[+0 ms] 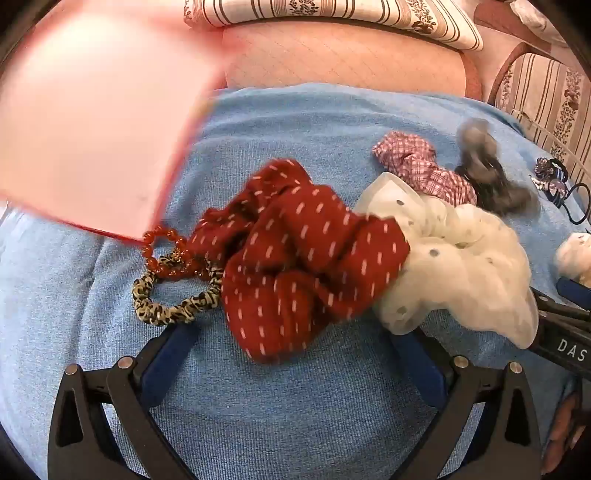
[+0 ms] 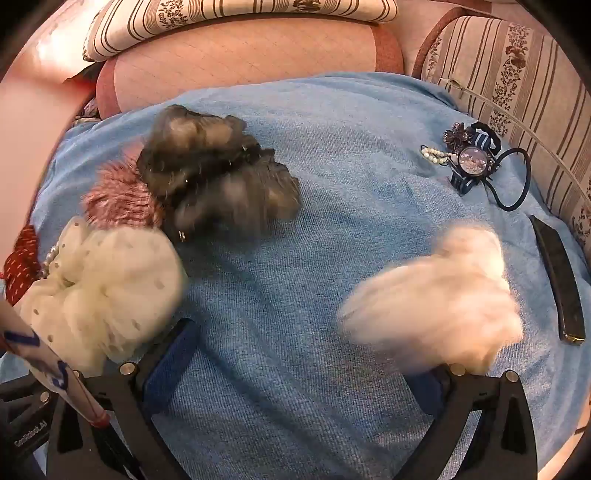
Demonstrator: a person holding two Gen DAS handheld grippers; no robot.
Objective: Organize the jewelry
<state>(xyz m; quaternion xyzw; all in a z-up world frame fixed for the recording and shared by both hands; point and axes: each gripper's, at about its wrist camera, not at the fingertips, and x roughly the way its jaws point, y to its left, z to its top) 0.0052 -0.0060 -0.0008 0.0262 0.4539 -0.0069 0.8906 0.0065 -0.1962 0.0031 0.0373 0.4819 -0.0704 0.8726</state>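
Note:
My left gripper (image 1: pixel 291 350) is open just in front of a dark red dotted scrunchie (image 1: pixel 295 254) on the blue cloth (image 1: pixel 295 406). A leopard-print hair tie (image 1: pixel 170 302) and red beads (image 1: pixel 166 254) lie at its left. A cream dotted scrunchie (image 1: pixel 461 266) lies at its right, a pink checked one (image 1: pixel 421 166) and a grey one (image 1: pixel 487 170) behind. My right gripper (image 2: pixel 299 354) is open and empty. A fluffy white scrunchie (image 2: pixel 439 291) lies blurred over its right finger. The grey scrunchie (image 2: pixel 218 173) and cream scrunchie (image 2: pixel 103 288) sit at its left.
A pink box (image 1: pixel 96 122) stands at the left, blurred. A pile of small hair clips, pearls and a dark elastic (image 2: pixel 476 158) lies at the far right. A dark flat case (image 2: pixel 557 280) lies at the cloth's right edge. Striped cushions (image 2: pixel 236 18) line the back.

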